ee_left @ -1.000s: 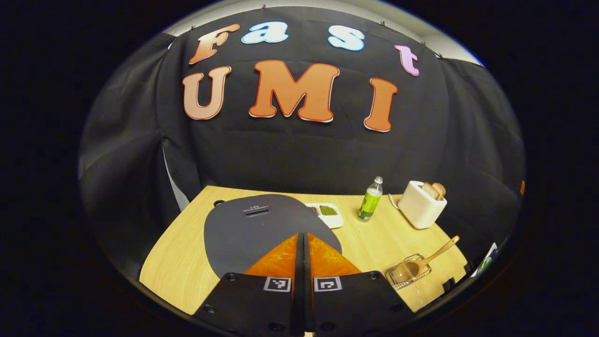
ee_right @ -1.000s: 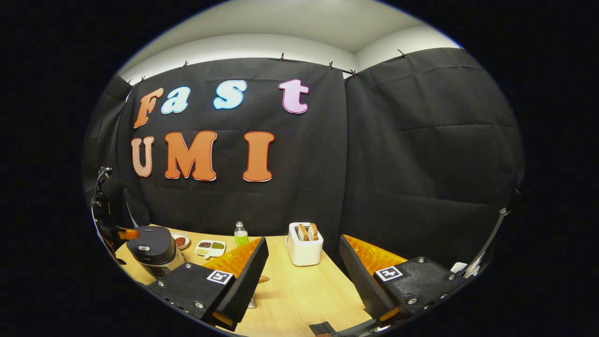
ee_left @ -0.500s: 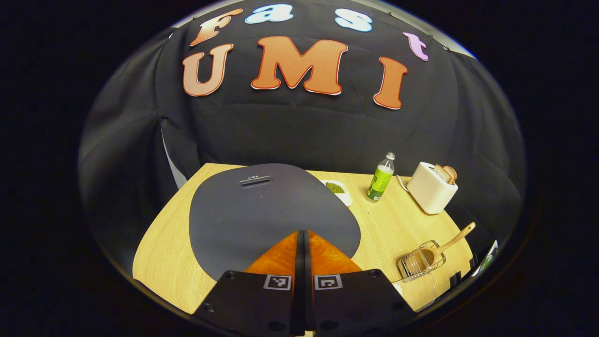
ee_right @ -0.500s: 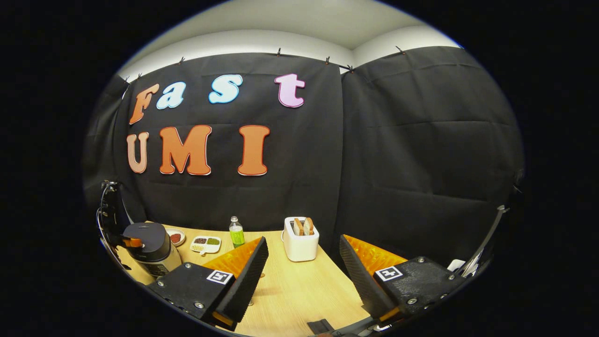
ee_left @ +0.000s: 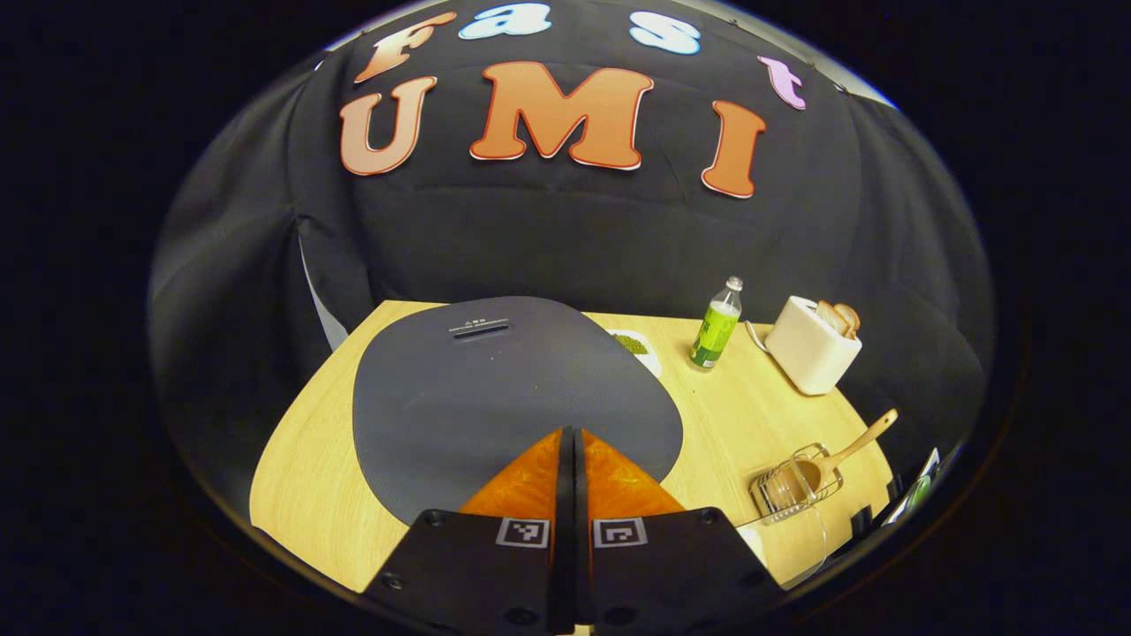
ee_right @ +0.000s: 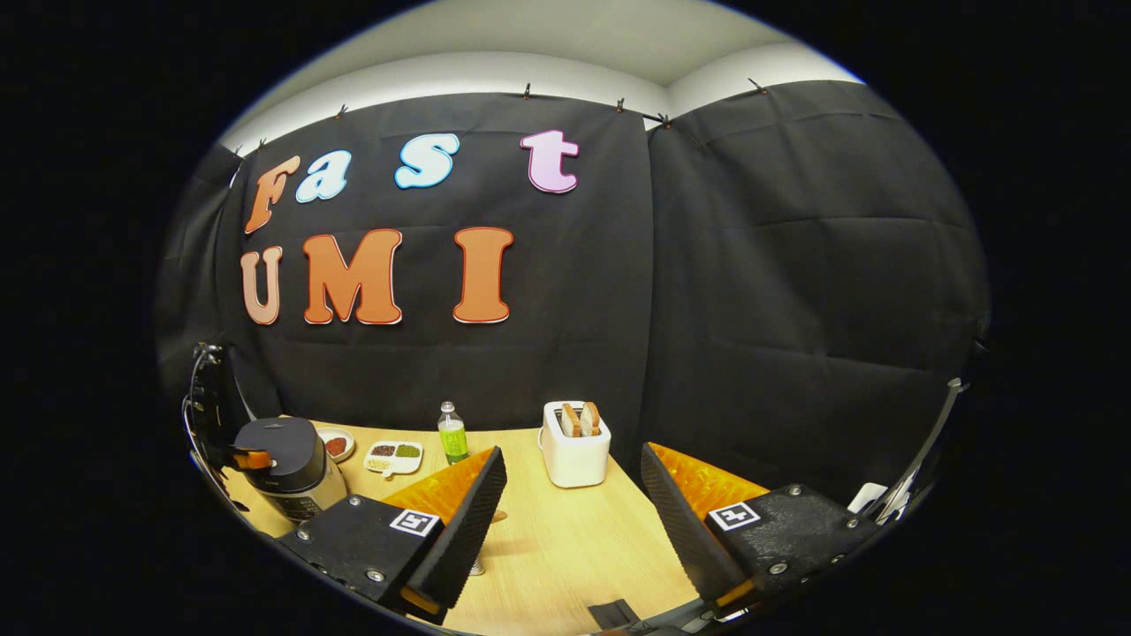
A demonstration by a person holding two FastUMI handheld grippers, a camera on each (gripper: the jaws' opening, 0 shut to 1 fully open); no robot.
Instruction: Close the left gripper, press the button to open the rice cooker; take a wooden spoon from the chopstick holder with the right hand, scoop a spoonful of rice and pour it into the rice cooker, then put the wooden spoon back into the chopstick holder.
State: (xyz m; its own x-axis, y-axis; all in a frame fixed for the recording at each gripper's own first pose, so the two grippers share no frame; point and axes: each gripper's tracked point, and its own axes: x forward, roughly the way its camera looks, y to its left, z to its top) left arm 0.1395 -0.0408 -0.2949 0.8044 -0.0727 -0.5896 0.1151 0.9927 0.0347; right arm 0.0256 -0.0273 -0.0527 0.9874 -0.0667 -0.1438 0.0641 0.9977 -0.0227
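Two claws differ: the left claw (ee_left: 566, 437), fingers pressed together and empty, sits over the rice cooker (ee_left: 517, 389) lid's near edge, with the lid stretching ahead. The right claw (ee_right: 570, 508) gapes, empty, well right of the cooker.

The dark grey, round-lidded rice cooker (ee_left: 517, 389) stands at the left end of the light wooden bench (ee_left: 742, 415), its lid shut and a narrow vent slot near the lid's far edge. In the right gripper view it (ee_right: 287, 455) shows a silvery lower body. The wire chopstick holder (ee_left: 793, 484) sits near the bench's right front, and the pale wooden spoon (ee_left: 839, 452) rests in it, bowl down, handle leaning up to the right.
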